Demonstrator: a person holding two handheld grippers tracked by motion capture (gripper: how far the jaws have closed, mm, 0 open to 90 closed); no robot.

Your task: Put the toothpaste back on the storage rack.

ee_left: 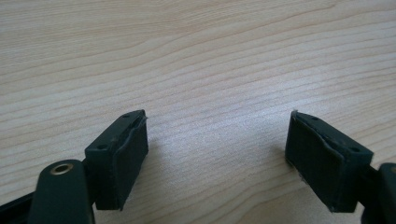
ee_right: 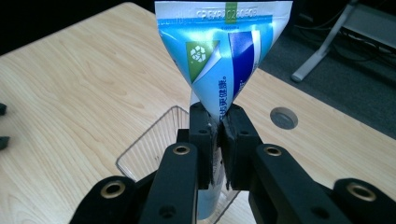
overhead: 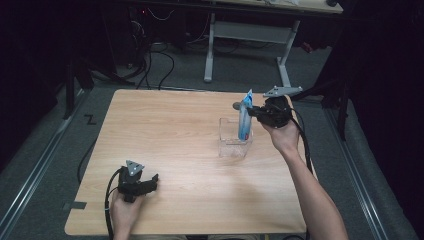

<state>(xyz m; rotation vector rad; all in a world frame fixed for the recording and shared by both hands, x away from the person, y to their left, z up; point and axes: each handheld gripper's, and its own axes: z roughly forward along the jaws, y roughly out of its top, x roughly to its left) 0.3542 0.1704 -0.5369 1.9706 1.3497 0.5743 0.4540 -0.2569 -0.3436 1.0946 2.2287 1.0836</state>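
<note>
A blue and white toothpaste tube [overhead: 245, 116] stands upright with its flat crimped end up and its lower part inside a clear plastic box [overhead: 234, 144] on the wooden table. My right gripper [overhead: 252, 111] is shut on the tube's middle from the right; in the right gripper view the tube [ee_right: 224, 60] is squeezed between the pads [ee_right: 201, 140], above the clear box [ee_right: 149, 149]. At the table's front left my left gripper [overhead: 154, 181] rests low and open; the left gripper view has its jaws wide apart over bare wood, the gripper [ee_left: 217, 135] holding nothing.
The wooden table [overhead: 165, 130] has a round grey cable hole [ee_right: 283, 117] near its far right edge. Beyond it stand a white-legged desk [overhead: 250, 35] and loose cables on the grey floor. Dark curtains flank both sides.
</note>
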